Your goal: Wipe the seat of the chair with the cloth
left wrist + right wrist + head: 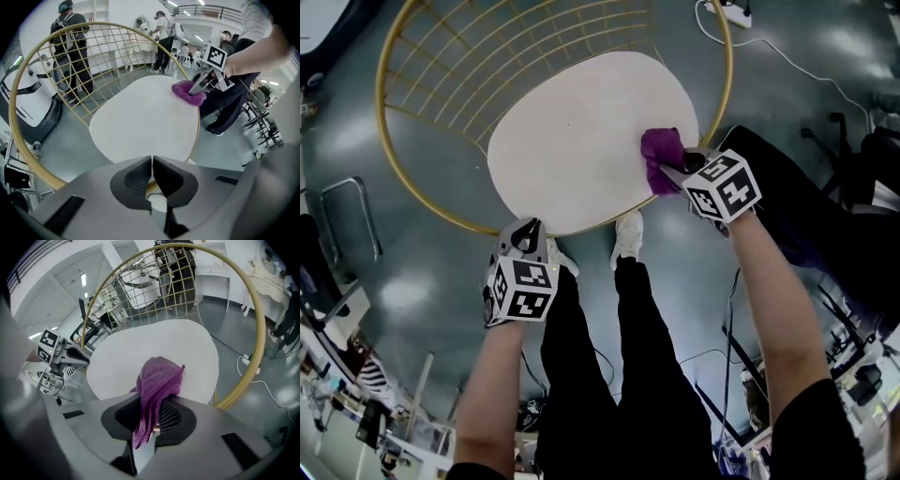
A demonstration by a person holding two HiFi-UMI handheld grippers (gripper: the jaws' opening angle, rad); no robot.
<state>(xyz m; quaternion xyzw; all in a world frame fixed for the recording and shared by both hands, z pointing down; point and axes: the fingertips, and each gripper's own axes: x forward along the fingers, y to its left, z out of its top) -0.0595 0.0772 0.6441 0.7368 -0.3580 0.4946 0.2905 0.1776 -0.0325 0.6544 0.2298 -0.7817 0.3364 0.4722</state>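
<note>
The chair has a white oval seat (581,141) inside a gold wire frame (412,178). A purple cloth (663,157) rests on the seat's right edge, and my right gripper (675,173) is shut on it; in the right gripper view the purple cloth (157,385) bunches out between the jaws onto the white seat (154,348). My left gripper (528,228) hangs shut at the seat's near edge by the gold rim, holding nothing. In the left gripper view the white seat (145,122) lies ahead, with the purple cloth (188,92) and right gripper (199,84) at its far right.
The person's legs and a white shoe (628,234) stand just below the seat. A power strip and white cable (769,47) lie on the grey floor at upper right. Dark chairs and equipment (862,187) crowd the right side. People (70,42) stand behind the chair's back.
</note>
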